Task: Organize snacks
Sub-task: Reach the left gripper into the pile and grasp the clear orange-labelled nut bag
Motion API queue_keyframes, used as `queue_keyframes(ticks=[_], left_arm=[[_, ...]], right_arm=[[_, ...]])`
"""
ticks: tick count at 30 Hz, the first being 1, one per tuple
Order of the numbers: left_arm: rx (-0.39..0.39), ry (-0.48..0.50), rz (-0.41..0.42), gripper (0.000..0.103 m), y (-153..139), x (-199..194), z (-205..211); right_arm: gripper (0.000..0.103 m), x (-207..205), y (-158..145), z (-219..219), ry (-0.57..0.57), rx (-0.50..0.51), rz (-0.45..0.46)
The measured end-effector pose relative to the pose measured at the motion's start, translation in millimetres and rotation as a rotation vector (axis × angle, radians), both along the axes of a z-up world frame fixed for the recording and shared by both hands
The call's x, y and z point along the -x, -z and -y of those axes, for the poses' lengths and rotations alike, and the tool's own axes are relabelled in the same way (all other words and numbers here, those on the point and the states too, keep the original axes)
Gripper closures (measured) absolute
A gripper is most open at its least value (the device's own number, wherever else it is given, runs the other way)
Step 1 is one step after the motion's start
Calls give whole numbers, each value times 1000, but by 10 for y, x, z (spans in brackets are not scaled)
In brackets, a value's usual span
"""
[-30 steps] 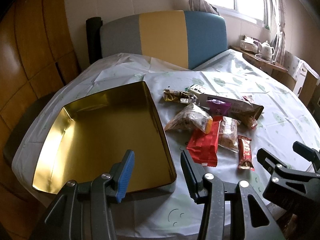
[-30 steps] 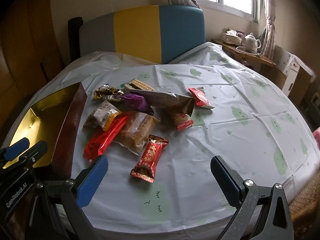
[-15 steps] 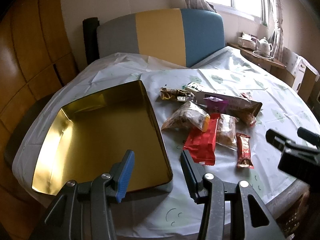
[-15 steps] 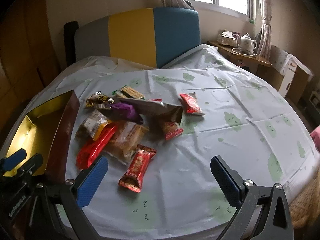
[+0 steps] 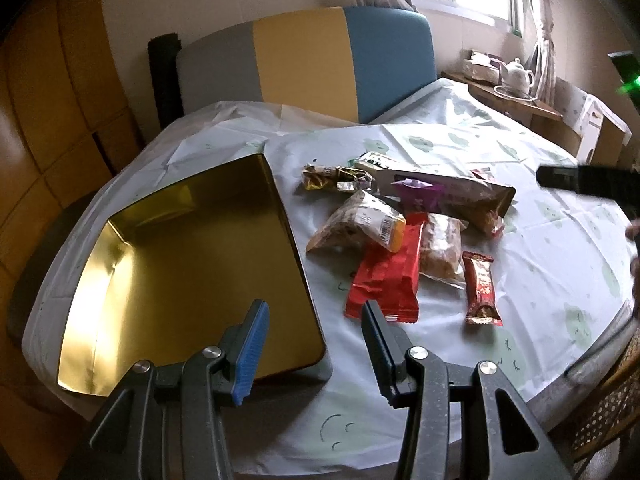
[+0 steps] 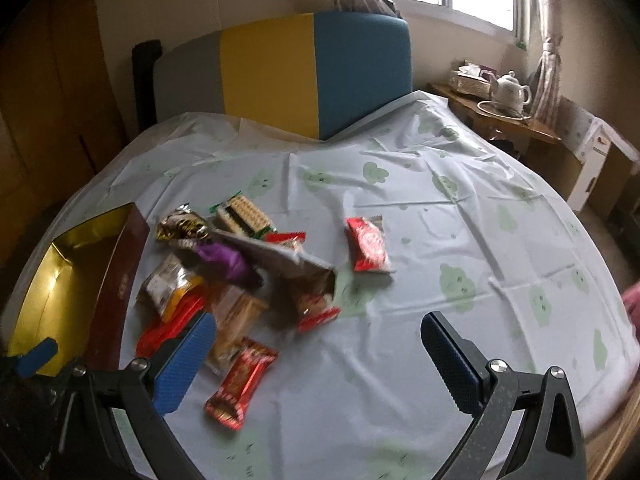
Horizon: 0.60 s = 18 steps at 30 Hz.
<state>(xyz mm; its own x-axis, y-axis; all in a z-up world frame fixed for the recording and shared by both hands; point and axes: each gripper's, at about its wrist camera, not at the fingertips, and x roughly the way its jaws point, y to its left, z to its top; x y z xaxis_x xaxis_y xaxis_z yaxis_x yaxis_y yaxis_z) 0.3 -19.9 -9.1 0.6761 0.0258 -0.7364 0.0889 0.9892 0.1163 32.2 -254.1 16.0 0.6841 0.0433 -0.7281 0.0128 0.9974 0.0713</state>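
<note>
clear packet [image 5: 360,222]: a white barcode label, digits too small to read
small red bar [image 5: 481,286]: gold print, not legible
red bar by the right gripper [image 6: 240,384]: gold characters, blurred
tin side [image 6: 122,288]: a faint mark, unreadable
other wrappers: print too small or blurred to read

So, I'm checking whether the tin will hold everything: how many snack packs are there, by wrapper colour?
Red packs: 5, one mostly hidden
Purple pack: 1
Gold foil pack: 1
Clear packs: 2
Cracker pack: 1
Grey-brown bag: 1
Total: 11
</note>
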Motion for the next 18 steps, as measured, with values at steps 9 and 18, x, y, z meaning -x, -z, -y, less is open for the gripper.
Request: queue_keyframes(ticks=[9,18], left_arm=[[107,121,-92,53,50,-104,57],[186,193,-147,49,-103,-402,80]], right_arm=[[0,-442,69,491,58,-26,-63],[0,-493,166,649,82,-203,-121]])
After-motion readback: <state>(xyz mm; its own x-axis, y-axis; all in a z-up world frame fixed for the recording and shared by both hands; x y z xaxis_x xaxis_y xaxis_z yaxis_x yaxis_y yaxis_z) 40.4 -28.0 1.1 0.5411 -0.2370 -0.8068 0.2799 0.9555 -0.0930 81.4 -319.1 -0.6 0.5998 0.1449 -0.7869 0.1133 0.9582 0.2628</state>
